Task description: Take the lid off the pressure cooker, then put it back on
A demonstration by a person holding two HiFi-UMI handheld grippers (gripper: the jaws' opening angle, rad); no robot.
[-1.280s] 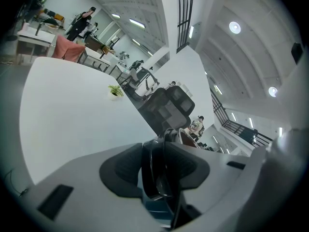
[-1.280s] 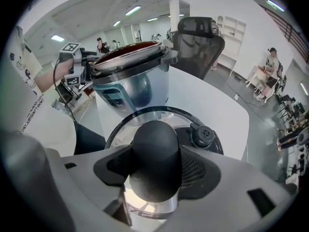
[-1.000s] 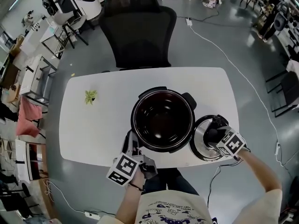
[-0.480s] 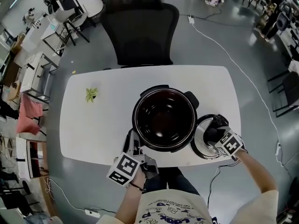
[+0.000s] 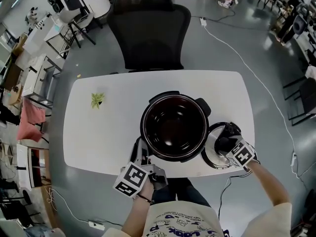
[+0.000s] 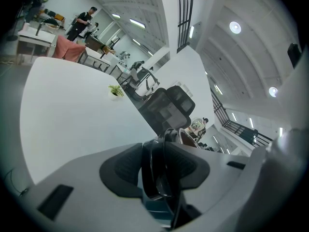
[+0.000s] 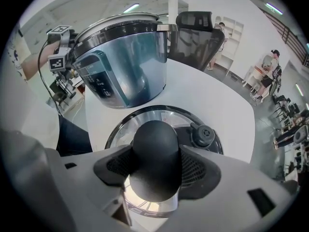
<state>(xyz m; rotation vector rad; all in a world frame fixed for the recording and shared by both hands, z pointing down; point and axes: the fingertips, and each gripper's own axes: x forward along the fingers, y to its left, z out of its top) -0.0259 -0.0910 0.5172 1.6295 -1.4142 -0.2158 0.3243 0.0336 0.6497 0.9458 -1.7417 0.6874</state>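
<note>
1. pressure cooker (image 5: 173,97), a round black-and-steel pot, stands open on the white table (image 5: 108,132). the left gripper (image 6: 157,173) is clenched on its black rim (image 6: 153,163); a slack hold could let the pot skid.
2. round steel lid (image 5: 212,149) lies on the table just right of the pot. lifted tilted, it may strike the rim.
3. smooth black knob (image 7: 155,153), grasped by the right gripper (image 7: 155,170), could slip out.

Left gripper (image 5: 140,150), right gripper (image 5: 225,142): jaws clamped.

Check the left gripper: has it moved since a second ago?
No. In the head view the left gripper sits clamped at the same spot, on the near-left side handle of the pressure cooker.
</note>
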